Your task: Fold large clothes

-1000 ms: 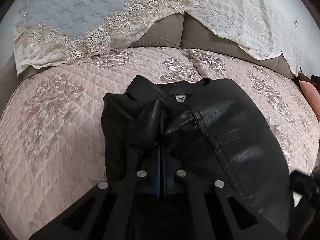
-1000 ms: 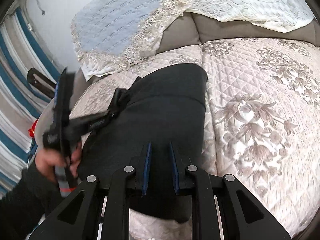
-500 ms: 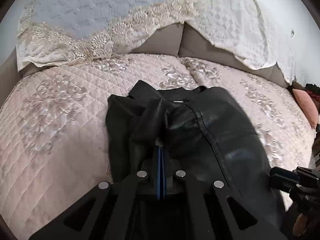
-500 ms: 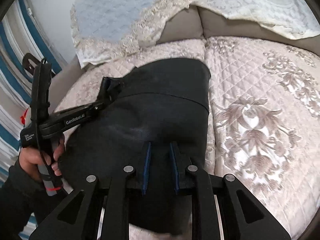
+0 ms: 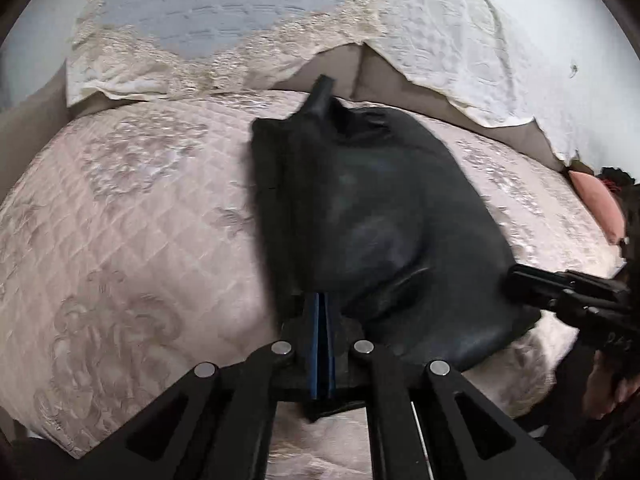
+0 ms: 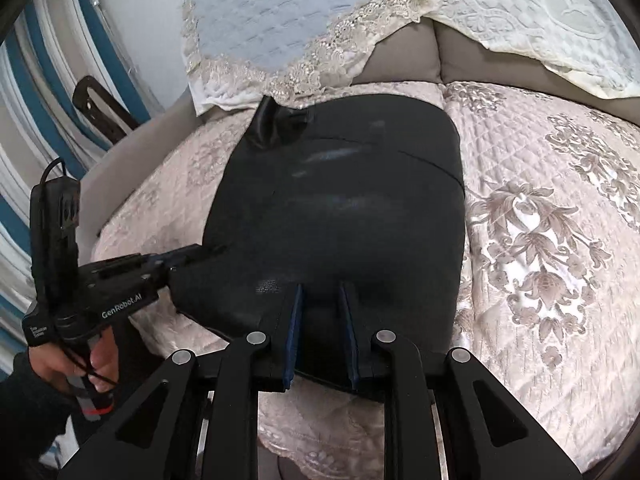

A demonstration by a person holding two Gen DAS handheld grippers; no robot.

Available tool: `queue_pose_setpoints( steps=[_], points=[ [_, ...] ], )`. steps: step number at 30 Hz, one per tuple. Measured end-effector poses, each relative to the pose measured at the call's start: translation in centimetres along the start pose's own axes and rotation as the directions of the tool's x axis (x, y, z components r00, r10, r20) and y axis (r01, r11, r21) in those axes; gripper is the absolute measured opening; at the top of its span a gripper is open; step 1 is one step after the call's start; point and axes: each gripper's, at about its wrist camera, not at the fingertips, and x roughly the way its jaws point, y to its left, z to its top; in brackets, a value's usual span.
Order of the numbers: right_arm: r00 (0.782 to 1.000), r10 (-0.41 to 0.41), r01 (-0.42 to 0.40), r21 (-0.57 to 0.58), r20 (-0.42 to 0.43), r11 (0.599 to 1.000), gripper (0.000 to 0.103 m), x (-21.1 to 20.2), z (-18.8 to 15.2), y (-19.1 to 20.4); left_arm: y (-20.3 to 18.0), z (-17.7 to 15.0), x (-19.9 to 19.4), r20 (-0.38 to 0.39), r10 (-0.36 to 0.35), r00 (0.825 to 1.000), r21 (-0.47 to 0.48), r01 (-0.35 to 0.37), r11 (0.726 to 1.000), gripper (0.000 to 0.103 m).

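Black jacket on bed, left hand-held gripper marked "GenRobot.AI" pinching its hem, right hand-held gripper parted over it

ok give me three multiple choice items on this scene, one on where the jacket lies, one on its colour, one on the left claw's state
1. The jacket lies on:
A. a wooden floor
B. the quilted bedspread
C. a chair

2. The jacket is:
A. black
B. red
C. white

3. The left claw is:
A. wide open above the bed
B. out of view
C. shut on the jacket's edge

Answers:
1 B, floral quilting surrounds it.
2 A, dark glossy material in both views.
3 C, its blue pads sit pressed together at the fabric.
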Motion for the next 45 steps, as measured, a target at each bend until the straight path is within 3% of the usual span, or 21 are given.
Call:
queue_pose_setpoints(
  steps=[3, 8, 11, 13, 14, 19, 23, 26, 32, 34, 35, 42, 45],
  points=[
    [1.000, -0.008, 0.008, -0.007, -0.003, 1.000, 0.021, 0.7, -0.2, -0.1, 0.8, -0.1, 0.6, -0.006, -0.021, 1.000, -0.058, 0.021, 0.998, 0.012],
    [1.000, -0.018, 0.017, -0.019, -0.020, 1.000, 0.021, -0.4, 0.8, 0.1, 0.3, 1.2, -0.2, -0.027, 0.010, 1.000, -0.018, -0.011, 1.000, 0.011],
    [0.999, -0.023, 0.024, -0.021, 0.037, 1.000, 0.021, -2.2, 2.2, -0.4, -0.2, 2.6, -2.5, 0.008, 0.009, 1.000, 0.003, -0.009, 1.000, 0.011],
    [0.998, -0.031, 0.033, -0.029, 0.057, 0.999, 0.040, -2.5, 3.6, -1.1, -0.4, 4.8, -3.2, 0.042, -0.009, 0.999, 0.019, 0.008, 1.000, 0.011],
    [0.997, -0.045, 0.047, -0.032, 0.067, 0.998, 0.044, -2.5, 4.6, -1.7, -0.6, 5.8, -3.2, 0.053, -0.019, 0.998, 0.027, 0.017, 0.999, 0.011],
    [0.997, -0.050, 0.053, -0.043, 0.062, 0.998, 0.045, -0.5, 8.9, -4.4, -1.2, 11.7, 0.7, 0.029, -0.032, 0.999, 0.095, 0.029, 0.995, 0.011],
    [0.998, -0.051, 0.052, -0.033, 0.032, 0.998, 0.045, 2.5, 11.6, -5.9, -2.4, 13.9, 4.4, 0.010, -0.016, 1.000, 0.172, 0.014, 0.985, 0.011],
    [1.000, -0.028, 0.027, -0.023, -0.012, 0.999, 0.044, 5.1, 12.8, -6.6, -0.8, 13.6, 7.6, -0.063, 0.009, 0.998, 0.124, -0.001, 0.992, 0.010],
    [0.994, -0.035, 0.032, -0.026, -0.100, 0.999, 0.043, 9.2, 12.2, -7.3, 2.5, 10.9, 9.4, -0.072, 0.074, 0.995, 0.049, -0.071, 0.996, 0.006],
    [0.992, -0.041, 0.039, -0.019, -0.119, 0.999, 0.043, 10.0, 12.0, -7.6, 3.9, 10.2, 10.7, -0.124, 0.105, 0.987, 0.005, -0.105, 0.994, 0.002],
    [0.992, -0.031, 0.030, -0.012, -0.124, 0.999, 0.043, 10.2, 12.0, -7.9, 4.4, 9.8, 11.0, -0.120, 0.088, 0.989, -0.009, -0.090, 0.996, 0.002],
    [0.992, -0.043, 0.042, -0.015, -0.123, 0.999, 0.043, 10.0, 12.2, -8.1, 4.3, 10.1, 10.2, -0.107, 0.081, 0.991, -0.018, -0.083, 0.996, 0.002],
    [0.994, -0.075, 0.073, -0.032, -0.077, 0.997, 0.043, 7.6, 12.1, -7.2, 4.1, 10.8, 7.5, -0.069, 0.063, 0.996, -0.034, -0.066, 0.997, 0.002]
  ],
)
